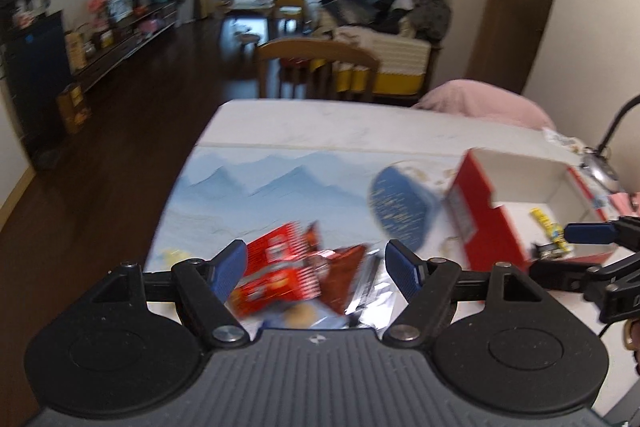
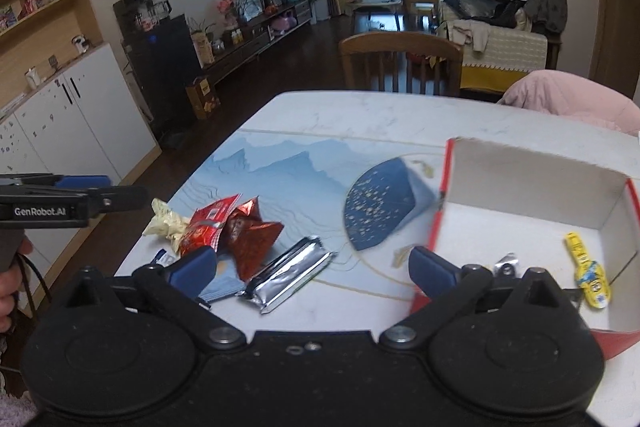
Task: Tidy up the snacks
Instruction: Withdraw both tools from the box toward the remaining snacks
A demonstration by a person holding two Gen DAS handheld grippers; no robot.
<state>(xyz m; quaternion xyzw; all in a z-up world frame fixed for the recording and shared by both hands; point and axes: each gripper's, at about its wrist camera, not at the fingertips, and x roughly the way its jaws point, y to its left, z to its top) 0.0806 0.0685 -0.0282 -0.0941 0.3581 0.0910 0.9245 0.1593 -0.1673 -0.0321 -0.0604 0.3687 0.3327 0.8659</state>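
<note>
Both tools spread wide, nothing held in either. Left gripper [image 1: 316,269] hangs low over the loose snack pile at the near-left part of the table [image 2: 360,115], with the red striped packet [image 1: 276,267] and dark red foil bag [image 1: 340,275] sitting right between its blue fingers [image 1: 230,261]; view is motion-blurred so can't tell if it touches them. Right gripper [image 2: 314,267] is above the table's near edge, its right finger just beside the near-left corner of the red box [image 2: 532,183], nothing between its jaws but bare mat and the end of the silver foil bar [image 2: 288,273]. Box is open-topped, white inside, well right of the pile, already holding a yellow wrapped candy [image 2: 588,271] and a small silver-black piece [image 2: 506,265]. Blue speckled bowl-like item [image 2: 384,207] lies tipped on its side, touching the box's left wall. Pale crinkled wrapper [image 2: 168,223] at the pile's far-left end. Key relation: pile lies directly ahead of and under the left tool, box off to its right; left is nearer to the red packets, right is nearer to the box and silver bar. Silver bar's long axis runs diagonally, near-left to far-right. Likely next: left closes on a red packet, carries it rightward to the box.
</note>
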